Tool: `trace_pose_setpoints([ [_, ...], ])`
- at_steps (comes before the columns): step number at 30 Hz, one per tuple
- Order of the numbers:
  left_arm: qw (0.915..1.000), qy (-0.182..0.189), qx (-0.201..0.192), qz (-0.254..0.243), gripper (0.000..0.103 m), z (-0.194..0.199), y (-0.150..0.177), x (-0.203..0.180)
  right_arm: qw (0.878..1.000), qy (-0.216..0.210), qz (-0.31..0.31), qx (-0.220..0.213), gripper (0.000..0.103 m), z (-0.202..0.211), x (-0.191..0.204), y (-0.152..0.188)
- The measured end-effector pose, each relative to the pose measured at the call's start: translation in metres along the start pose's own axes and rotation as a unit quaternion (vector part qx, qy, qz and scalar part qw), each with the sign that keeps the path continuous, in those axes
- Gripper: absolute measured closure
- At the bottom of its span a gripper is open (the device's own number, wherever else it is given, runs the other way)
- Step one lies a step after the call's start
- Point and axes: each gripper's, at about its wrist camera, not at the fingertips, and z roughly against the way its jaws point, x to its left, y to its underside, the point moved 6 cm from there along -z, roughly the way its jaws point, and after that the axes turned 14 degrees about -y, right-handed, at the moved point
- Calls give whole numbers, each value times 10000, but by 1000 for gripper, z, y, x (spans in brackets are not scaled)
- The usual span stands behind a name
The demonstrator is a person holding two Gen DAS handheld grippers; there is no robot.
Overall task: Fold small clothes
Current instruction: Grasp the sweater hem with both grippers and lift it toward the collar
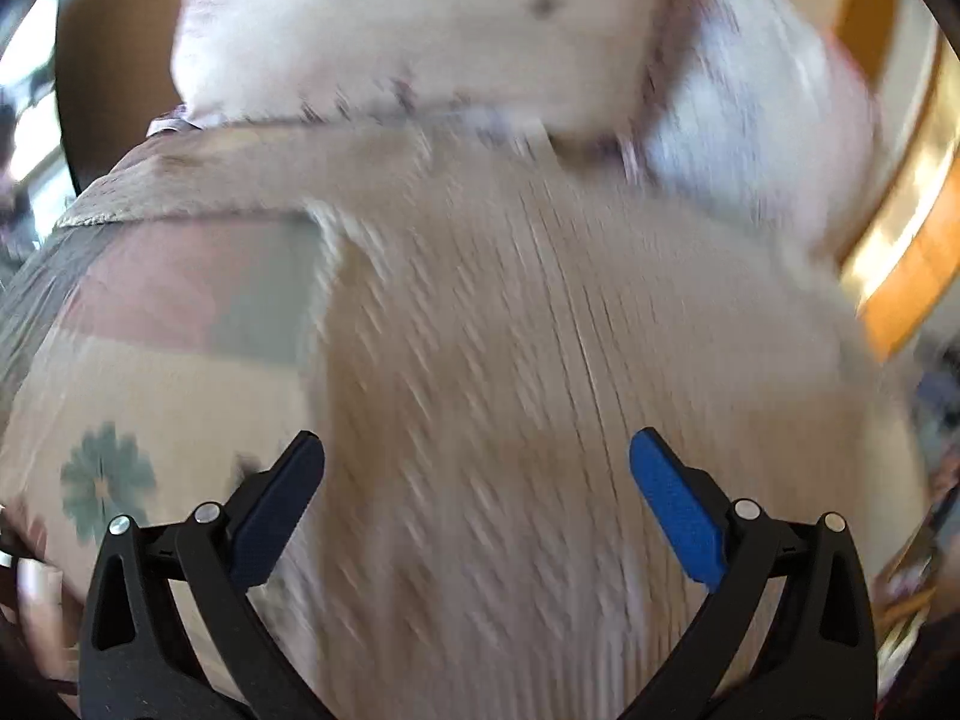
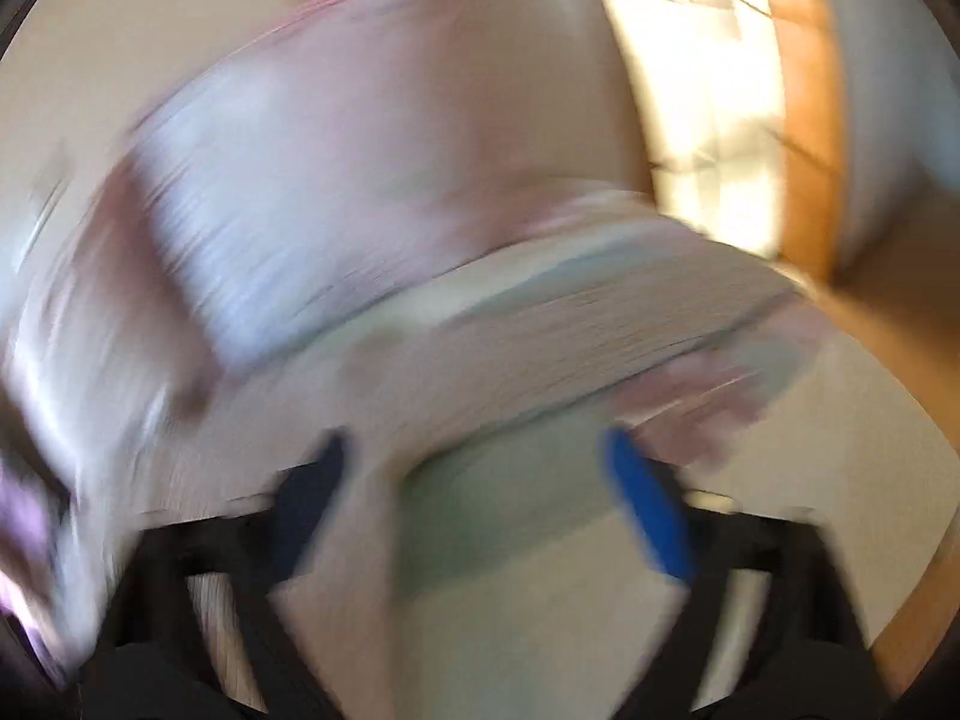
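Note:
A beige ribbed garment (image 1: 510, 312) with a patchwork panel and a teal flower print (image 1: 108, 480) fills the left wrist view. A pale pink-white garment (image 1: 420, 30) lies beyond it. My left gripper (image 1: 477, 456) is open just above the beige ribbing, with nothing between its fingers. The right wrist view is heavily blurred. It shows the beige garment (image 2: 570, 324) with a green patch, and the pale pink garment (image 2: 330, 192) behind it. My right gripper (image 2: 474, 462) is open over the beige garment's edge.
The clothes lie on a cream surface (image 2: 840, 450). An orange wooden edge (image 1: 906, 276) and a bright sunlit floor (image 2: 690, 90) show at the right. A dark frame (image 1: 72, 120) stands at the far left.

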Motion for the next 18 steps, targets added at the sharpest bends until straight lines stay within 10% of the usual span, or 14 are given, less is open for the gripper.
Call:
trace_pose_setpoints([
  [4,9929,-18,-1110,429,2,-4,-41,45,9888,638,-1324,-245,74,-27,-93,-54],
  [9,9930,-574,-942,427,2,-27,-69,83,9684,1068,-2241,-234,75,-59,-150,-72],
  [18,9838,-539,-563,1612,2,-60,-99,166,9790,1250,-1281,-975,96,-47,-119,-93],
])
